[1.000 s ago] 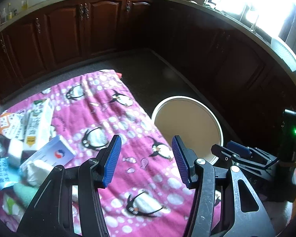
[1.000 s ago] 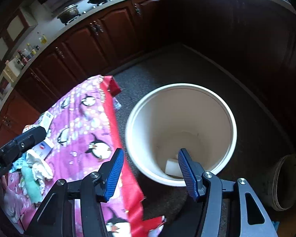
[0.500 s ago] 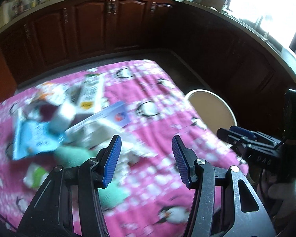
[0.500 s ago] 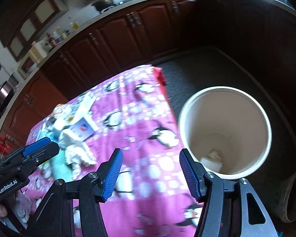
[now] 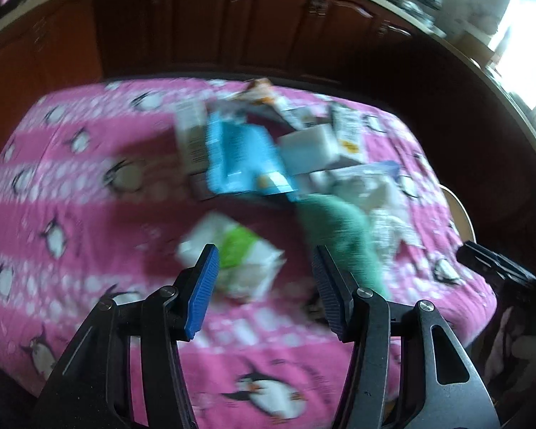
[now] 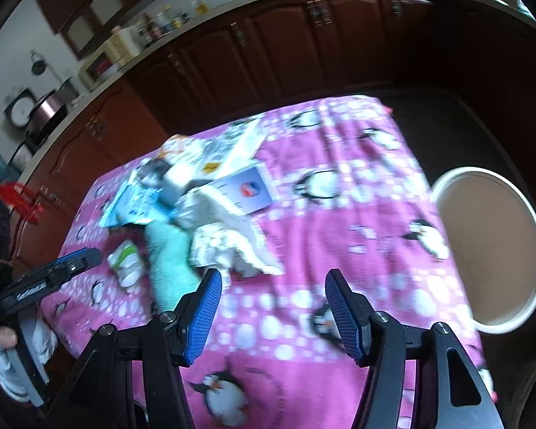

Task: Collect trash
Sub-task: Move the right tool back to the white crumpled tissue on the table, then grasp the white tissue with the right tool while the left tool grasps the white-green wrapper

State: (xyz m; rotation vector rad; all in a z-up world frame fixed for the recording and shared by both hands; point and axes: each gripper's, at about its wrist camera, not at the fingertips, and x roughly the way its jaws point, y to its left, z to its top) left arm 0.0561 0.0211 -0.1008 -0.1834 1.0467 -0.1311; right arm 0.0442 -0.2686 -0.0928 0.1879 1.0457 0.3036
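A heap of litter lies on the pink penguin cloth (image 5: 89, 164): a blue packet (image 5: 243, 157), a white box (image 5: 311, 150), a teal rag (image 5: 339, 236), crumpled white paper (image 6: 228, 239) and a white-and-green packet (image 5: 232, 261). My left gripper (image 5: 264, 254) hangs open just above the white-and-green packet, nothing between its pads. My right gripper (image 6: 273, 275) is open over bare cloth, just short of the crumpled paper. The cream bucket (image 6: 482, 243) stands on the floor at the cloth's right edge. Both views are motion-blurred.
Dark wooden cabinets (image 6: 303, 43) under a countertop curve around the far side. A gloved hand (image 6: 0, 354) holds the left gripper (image 6: 71, 268) at the cloth's left edge. The right gripper (image 5: 493, 264) shows at the right of the left wrist view.
Both grippers have swung left, away from the bucket and over the litter heap. The left one now sits above the white-and-green packet. Both stay open and empty.
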